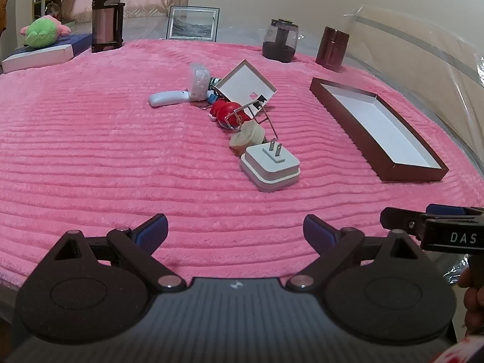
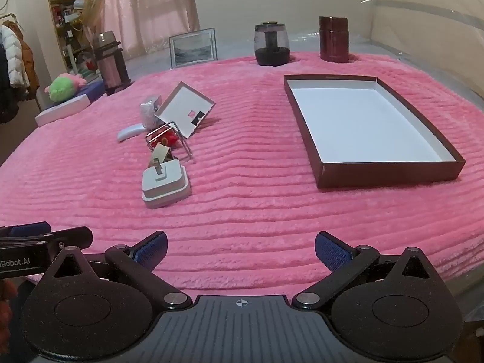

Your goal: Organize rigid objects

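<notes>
My left gripper (image 1: 235, 231): spread wide, nothing between the blue pads, low over the near edge of the pink blanket (image 1: 90, 151).
My right gripper (image 2: 240, 249): also spread wide and holding nothing, beside the left one above the same near edge.
Closest thing: a white plug adapter (image 1: 270, 166), prongs up, lying on the blanket ahead of my left fingers.
Just behind it: a cream roll of tape (image 1: 246, 137), touching or nearly touching the adapter.
Further back in the pile: a bent wire stand (image 1: 257, 118) over some red pieces (image 1: 225, 110), a small white box lid (image 1: 246, 83) tilted on edge, a clear wrapped bundle (image 1: 199, 80) and a pale blue oblong gadget (image 1: 168, 98).
Tray: a dark brown box (image 2: 390, 177) with a white floor, off to the right, well apart from the pile, nothing in it.
Far edge: a steel flask (image 1: 107, 15), a picture frame (image 1: 193, 23), a dark jar (image 1: 279, 40), a brown canister (image 1: 332, 48).
</notes>
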### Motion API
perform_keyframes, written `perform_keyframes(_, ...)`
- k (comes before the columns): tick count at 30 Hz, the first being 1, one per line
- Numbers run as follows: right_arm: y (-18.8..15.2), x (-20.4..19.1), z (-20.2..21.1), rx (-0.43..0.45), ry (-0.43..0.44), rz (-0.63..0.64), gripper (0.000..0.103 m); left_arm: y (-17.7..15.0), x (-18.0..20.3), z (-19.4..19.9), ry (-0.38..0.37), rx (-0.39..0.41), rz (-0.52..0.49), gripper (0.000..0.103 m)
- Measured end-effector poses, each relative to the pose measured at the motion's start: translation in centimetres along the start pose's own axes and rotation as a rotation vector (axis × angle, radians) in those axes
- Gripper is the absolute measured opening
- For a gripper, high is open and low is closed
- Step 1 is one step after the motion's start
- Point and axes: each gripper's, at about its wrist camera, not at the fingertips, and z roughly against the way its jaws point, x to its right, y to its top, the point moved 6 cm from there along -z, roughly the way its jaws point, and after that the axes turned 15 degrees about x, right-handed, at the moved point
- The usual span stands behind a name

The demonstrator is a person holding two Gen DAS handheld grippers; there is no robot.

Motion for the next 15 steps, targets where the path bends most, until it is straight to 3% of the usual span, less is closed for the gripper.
perform_keyframes(15,0.04,-0.10,0.00,-0.001,0.001,0.002,0.101,-0.18,-0.15,-0.22,0.002,-0.003,0.008,0.094)
